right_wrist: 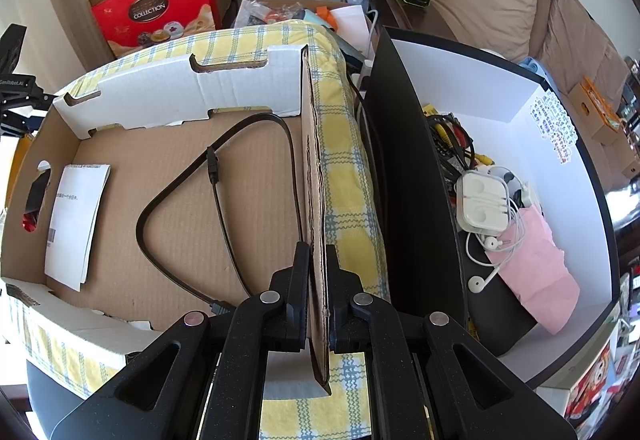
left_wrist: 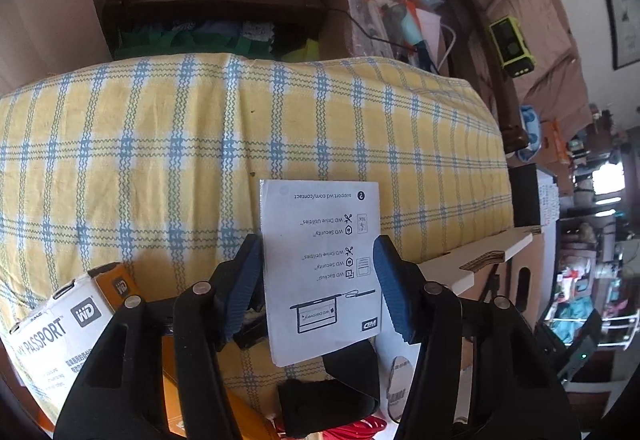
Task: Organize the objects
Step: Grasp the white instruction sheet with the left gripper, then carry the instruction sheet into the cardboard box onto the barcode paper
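My left gripper [left_wrist: 318,282] covers the lower corners of the white leaflet [left_wrist: 320,260], so I cannot tell whether its pads [left_wrist: 390,288] press the paper. The WD box [left_wrist: 60,336] runs off the frame's left edge. My right gripper [right_wrist: 318,292] hides the cardboard wall [right_wrist: 316,200] where it meets the checked cloth [right_wrist: 348,196].

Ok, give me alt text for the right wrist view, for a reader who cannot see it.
The right gripper is clamped on the upright side wall of a shallow cardboard tray on a yellow checked cloth. Inside lie a black cable and a white leaflet. To the right, a white-lined box holds earphones and tangled cables.
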A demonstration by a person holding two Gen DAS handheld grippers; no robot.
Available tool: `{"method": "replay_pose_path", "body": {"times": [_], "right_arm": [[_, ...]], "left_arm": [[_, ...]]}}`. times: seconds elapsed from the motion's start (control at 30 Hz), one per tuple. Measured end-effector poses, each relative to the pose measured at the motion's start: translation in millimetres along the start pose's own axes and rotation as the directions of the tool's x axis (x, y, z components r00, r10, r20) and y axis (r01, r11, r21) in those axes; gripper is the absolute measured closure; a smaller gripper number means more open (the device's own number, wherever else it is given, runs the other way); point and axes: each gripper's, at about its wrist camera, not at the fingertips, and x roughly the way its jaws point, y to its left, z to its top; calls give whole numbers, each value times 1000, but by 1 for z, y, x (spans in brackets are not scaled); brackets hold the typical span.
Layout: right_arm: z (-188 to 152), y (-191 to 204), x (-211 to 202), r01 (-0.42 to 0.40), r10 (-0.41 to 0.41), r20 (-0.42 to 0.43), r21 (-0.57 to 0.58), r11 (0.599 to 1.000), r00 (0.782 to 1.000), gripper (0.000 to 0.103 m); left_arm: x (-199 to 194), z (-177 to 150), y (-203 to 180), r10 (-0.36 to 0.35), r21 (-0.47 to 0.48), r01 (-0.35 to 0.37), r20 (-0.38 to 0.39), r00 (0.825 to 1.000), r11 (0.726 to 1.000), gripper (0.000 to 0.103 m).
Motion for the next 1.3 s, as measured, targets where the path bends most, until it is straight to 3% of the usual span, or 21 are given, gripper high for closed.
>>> {"method": "replay_pose_path", "body": {"times": [0.2, 0.4, 0.5, 0.6, 0.67, 0.73, 0.9, 1.3], "right_arm": [[1, 1, 0, 5, -5, -1, -1, 1000, 1000, 97], [1, 1, 0, 7, -7, -2, 0, 1000, 1000, 97], [2, 0, 0, 8, -8, -2, 1, 1000, 1000, 97], [2, 0, 0, 8, -8, -2, 2, 1000, 1000, 97], [2, 0, 1, 8, -8, -3, 2, 1000, 1000, 97], [3, 0, 1, 8, -8, -3, 0, 1000, 1000, 97], [3, 0, 1, 9, -9, -3, -2, 1000, 1000, 97], [3, 1, 2, 12, -12, -3, 0, 1000, 1000, 97]], "left_arm": [[-9, -2, 1, -25, 2, 25, 32, 999, 1000, 56], [-28, -4, 5, -142, -24, 143, 53, 988, 989, 57], [-28, -4, 3, -207, -25, 208, 26, 978, 978, 71], [-19, -8, -6, -115, 7, 115, 28, 993, 993, 75], [-16, -11, -9, -76, 11, 76, 44, 996, 997, 89], [-18, -13, -8, -67, 0, 68, 78, 995, 998, 98], [-36, -15, -6, -60, -15, 64, 159, 986, 998, 101], [-95, -48, -41, -197, 82, 182, 243, 950, 980, 101]]}}
